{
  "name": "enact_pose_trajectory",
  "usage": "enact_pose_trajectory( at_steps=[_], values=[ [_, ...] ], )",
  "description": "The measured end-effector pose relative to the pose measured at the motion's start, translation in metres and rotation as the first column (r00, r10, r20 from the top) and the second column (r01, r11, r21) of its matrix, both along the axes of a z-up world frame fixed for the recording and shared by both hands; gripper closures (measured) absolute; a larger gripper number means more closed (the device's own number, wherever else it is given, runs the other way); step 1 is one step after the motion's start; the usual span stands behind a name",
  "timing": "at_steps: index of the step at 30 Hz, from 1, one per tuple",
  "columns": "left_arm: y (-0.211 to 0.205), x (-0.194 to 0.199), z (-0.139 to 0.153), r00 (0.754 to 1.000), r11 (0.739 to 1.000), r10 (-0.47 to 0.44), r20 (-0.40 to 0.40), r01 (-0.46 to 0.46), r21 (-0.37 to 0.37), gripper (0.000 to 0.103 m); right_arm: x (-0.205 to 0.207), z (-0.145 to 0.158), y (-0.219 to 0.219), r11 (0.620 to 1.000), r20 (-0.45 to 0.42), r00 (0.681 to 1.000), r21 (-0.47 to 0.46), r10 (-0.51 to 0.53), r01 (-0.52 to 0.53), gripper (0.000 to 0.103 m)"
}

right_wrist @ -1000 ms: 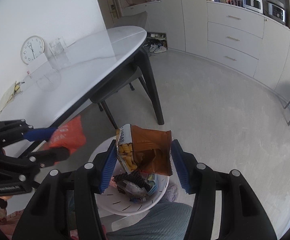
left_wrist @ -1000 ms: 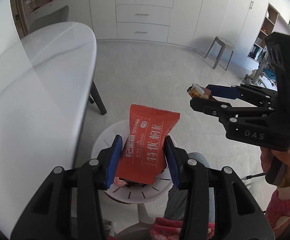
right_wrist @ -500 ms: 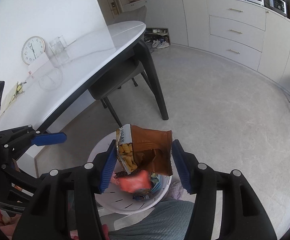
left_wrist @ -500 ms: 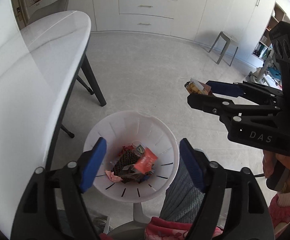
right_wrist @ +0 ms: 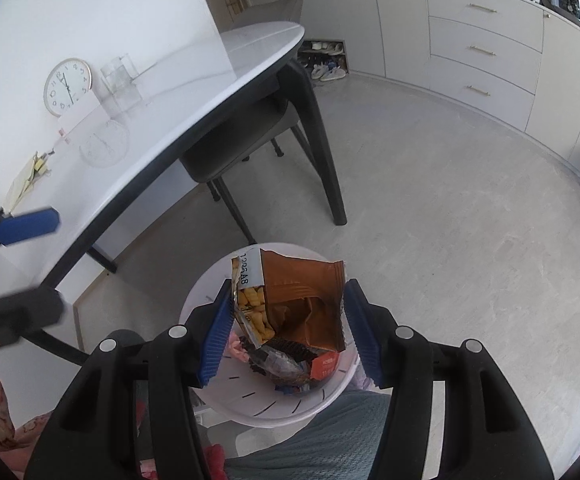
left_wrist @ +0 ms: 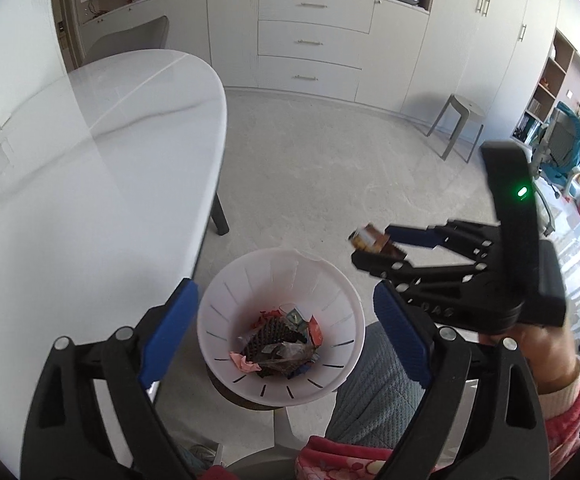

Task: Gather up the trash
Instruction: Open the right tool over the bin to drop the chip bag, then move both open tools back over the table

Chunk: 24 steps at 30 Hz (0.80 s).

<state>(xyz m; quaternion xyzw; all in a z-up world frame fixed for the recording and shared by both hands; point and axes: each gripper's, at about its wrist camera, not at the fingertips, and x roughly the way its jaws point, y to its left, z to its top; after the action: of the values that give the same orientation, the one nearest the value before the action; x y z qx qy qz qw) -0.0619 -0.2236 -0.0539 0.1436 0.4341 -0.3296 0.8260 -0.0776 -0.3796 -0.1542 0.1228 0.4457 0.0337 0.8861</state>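
The left tongs [left_wrist: 286, 336] are seen opening wide, with nothing between them; the red wrapper [right_wrist: 325, 365] held a second ago now lies in the white bin [left_wrist: 226, 300] below. The right tongs [right_wrist: 286, 334] are clamped on the orange snack bag [right_wrist: 301, 308], apparently right over the bin. That release is probably due next.
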Motion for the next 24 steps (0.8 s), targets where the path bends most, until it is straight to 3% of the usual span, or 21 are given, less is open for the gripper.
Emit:
enact_pose_trajectory(
  at_steps=[4, 8, 13, 19, 24],
  values=[
    [0.01, 0.002, 0.006, 1.0, 1.0, 0.025, 0.008, -0.025, -0.002, 0.017, 0.01, -0.015, 0.015, 1.0, -0.051, 0.998, -0.001, 0.029, -0.029, 0.039],
    [0.019, 0.005, 0.007, 0.999, 0.999, 0.05, 0.0, -0.05, -0.001, 0.017, 0.017, -0.032, 0.03, 0.999, -0.121, 0.992, -0.018, 0.047, -0.049, 0.01],
    [0.028, 0.009, 0.006, 0.998, 0.998, 0.069, 0.0, -0.069, 0.007, 0.017, 0.022, -0.039, 0.037, 0.999, -0.172, 0.984, -0.012, 0.035, -0.037, 0.007],
    [0.04, 0.014, 0.014, 0.995, 0.995, 0.097, 0.001, -0.097, -0.009, 0.017, 0.024, -0.001, 0.03, 0.998, -0.117, 0.992, -0.043, -0.052, 0.047, 0.002],
    [0.052, 0.02, 0.037, 0.993, 0.993, 0.113, 0.038, -0.111, -0.035, 0.017, 0.023, 0.062, 0.033, 0.993, -0.006, 0.997, -0.084, -0.08, 0.079, 0.002]
  ],
)
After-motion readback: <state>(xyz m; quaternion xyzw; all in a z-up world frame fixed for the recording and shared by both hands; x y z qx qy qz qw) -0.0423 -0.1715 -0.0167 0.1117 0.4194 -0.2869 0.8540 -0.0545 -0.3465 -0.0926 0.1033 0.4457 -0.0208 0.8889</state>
